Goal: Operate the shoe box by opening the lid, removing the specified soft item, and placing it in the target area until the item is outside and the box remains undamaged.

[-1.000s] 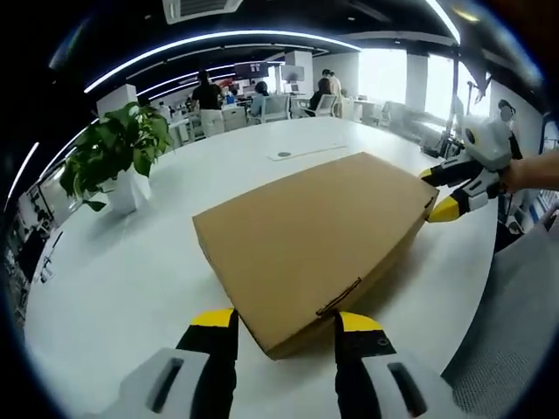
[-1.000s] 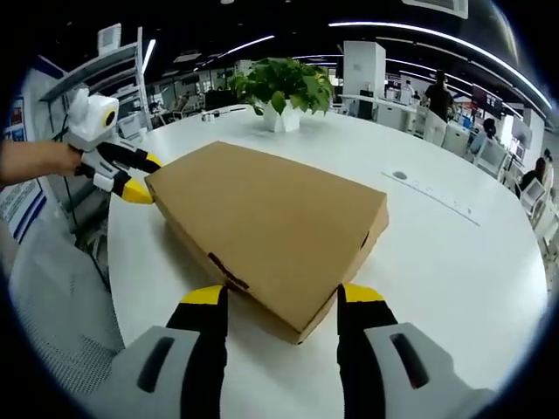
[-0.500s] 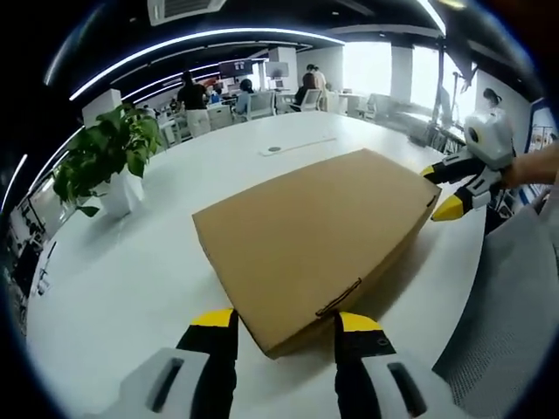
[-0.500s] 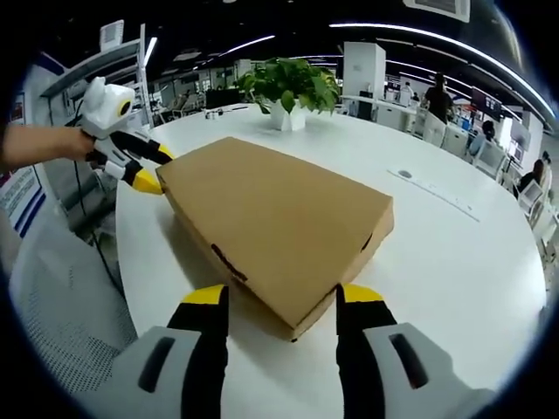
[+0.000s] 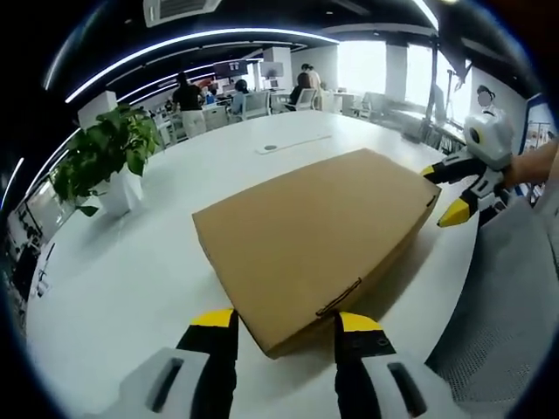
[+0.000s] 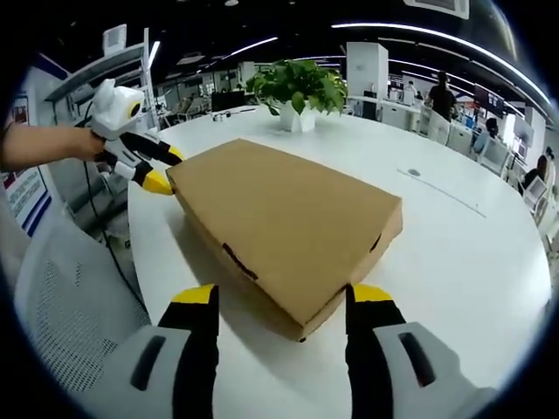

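Two grippers are bracketing the closed shoe box (image 5: 314, 240) on the white table (image 5: 131, 262): left gripper (image 5: 284, 332) and right gripper (image 6: 284, 305) both spread wide at opposite corners, holding nothing. Opening's pending (lid needs lifting next). Since earlier, the right gripper's jaws are spreading wider

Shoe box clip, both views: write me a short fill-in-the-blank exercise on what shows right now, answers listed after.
1. The lid of the cardboard shoe box is ____.
2. The box rests on a round table whose colour is ____.
3. Each open tool, left tool and right tool, has one ____ of the box between its yellow tips.
4. The white pot on the table holds a green ____.

Missing words: closed; white; corner; plant
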{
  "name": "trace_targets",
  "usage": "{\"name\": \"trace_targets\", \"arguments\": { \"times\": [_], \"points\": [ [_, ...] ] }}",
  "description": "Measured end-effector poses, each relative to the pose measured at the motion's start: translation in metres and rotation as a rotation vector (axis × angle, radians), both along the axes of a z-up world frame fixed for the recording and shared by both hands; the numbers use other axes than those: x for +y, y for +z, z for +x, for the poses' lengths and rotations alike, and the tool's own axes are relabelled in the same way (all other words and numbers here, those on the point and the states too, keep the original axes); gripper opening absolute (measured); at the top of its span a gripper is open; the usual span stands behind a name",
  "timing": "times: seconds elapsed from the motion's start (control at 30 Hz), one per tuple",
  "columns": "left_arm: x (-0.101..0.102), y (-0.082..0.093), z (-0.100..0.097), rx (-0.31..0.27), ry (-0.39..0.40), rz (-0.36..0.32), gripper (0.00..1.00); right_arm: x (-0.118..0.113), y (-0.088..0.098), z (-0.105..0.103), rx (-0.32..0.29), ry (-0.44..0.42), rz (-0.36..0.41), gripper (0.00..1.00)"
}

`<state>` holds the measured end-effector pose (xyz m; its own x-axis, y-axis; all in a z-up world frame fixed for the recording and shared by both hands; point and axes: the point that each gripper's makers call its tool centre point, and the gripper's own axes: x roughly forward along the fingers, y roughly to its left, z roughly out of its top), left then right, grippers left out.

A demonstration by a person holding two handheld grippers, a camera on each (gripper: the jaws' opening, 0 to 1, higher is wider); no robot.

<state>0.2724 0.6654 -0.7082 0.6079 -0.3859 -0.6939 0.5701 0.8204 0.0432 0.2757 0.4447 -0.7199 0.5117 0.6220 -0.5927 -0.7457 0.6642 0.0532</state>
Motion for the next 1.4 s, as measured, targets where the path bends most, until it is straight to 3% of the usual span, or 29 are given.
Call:
{"name": "trace_targets", "arguments": {
  "times": [0.47,0.6,0.83,1.4],
  "points": [
    [0.001,0.001,-0.005,0.001,0.002,0.002,0.44,-0.002,0.000,-0.004,-0.018,0.040,-0.013,0.52],
    [-0.004,0.002,-0.007,0.021,0.014,-0.042,0.51,-0.004,0.001,-0.004,-0.025,0.044,-0.012,0.50],
    [-0.006,0.004,-0.010,0.018,-0.014,-0.015,0.54,-0.004,0.003,-0.005,-0.030,0.056,-0.008,0.52],
    [-0.005,0.033,-0.009,-0.030,-0.036,-0.015,0.55,-0.003,0.031,-0.007,-0.096,0.073,0.013,0.52]
  ]
}}
